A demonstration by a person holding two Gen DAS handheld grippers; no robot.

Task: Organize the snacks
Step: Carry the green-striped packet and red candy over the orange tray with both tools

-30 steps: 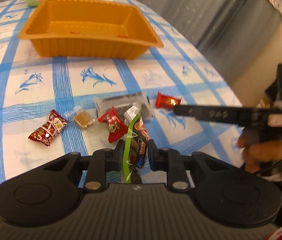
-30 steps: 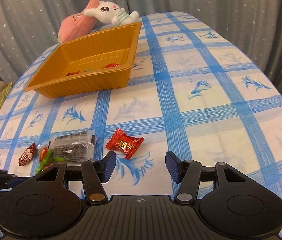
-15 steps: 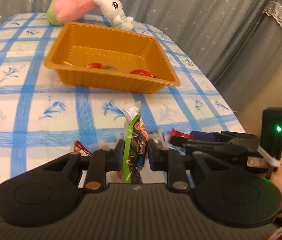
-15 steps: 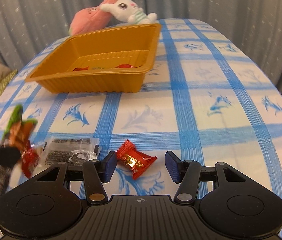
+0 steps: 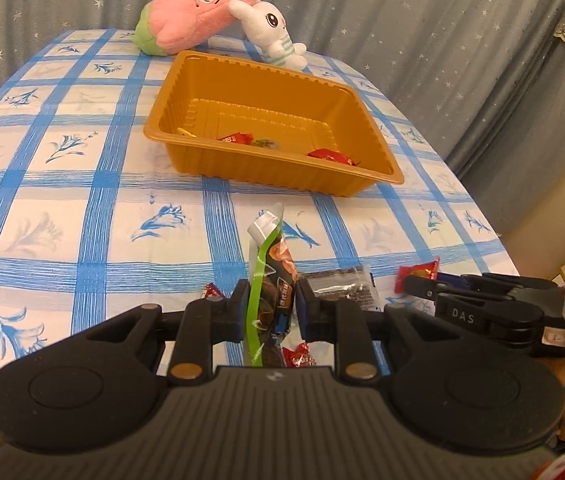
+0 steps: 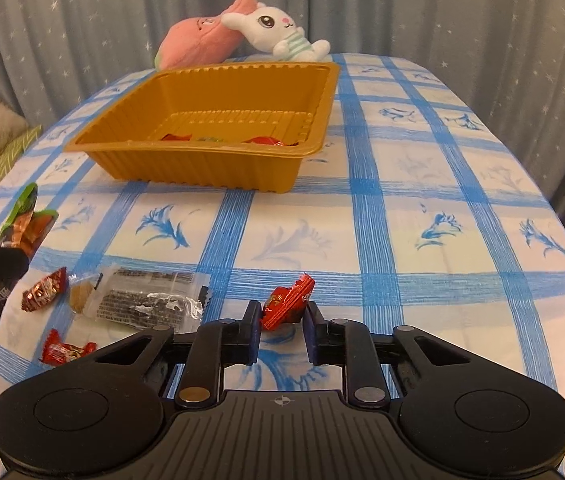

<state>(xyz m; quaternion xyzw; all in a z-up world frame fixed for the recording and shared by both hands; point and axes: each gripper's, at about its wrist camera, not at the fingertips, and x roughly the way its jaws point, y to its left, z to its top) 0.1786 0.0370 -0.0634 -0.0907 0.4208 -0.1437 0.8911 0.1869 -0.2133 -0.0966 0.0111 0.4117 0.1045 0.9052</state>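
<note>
both grippers clamped on snacks in front of the tray

since the earlier frames, the right gripper (image 6: pixel 282 318) has been closing and is now being pressed onto the red candy (image 6: pixel 287 303), which was lying loose on the cloth between its spread fingers before. its jaws have just been closing, and the candy is being pinched upright between the pads, its crinkled end sticking up past the fingertips.

the green-edged snack packet (image 5: pixel 269 280) is being held upright in the left gripper (image 5: pixel 270 306), whose fingers are being kept clamped on its lower half; the packet's top is rising well above the fingertips.

the orange tray (image 6: pixel 186 168) is being seen well beyond both sets of fingertips, on the blue-checked tablecloth (image 6: pixel 402 208), with a few wrapped sweets lying on its floor. to the left of the right gripper's fingers, a clear packet of dark snack (image 6: pixel 144 304), a brown-wrapped candy (image 6: pixel 44 289), a small tan sweet (image 6: pixel 79 294) and another red candy (image 6: pixel 67 351) are being left on the cloth. beyond the tray, a pink plush (image 6: pixel 198 42) and a white rabbit plush (image 6: pixel 282 32) are being leaned together.
</note>
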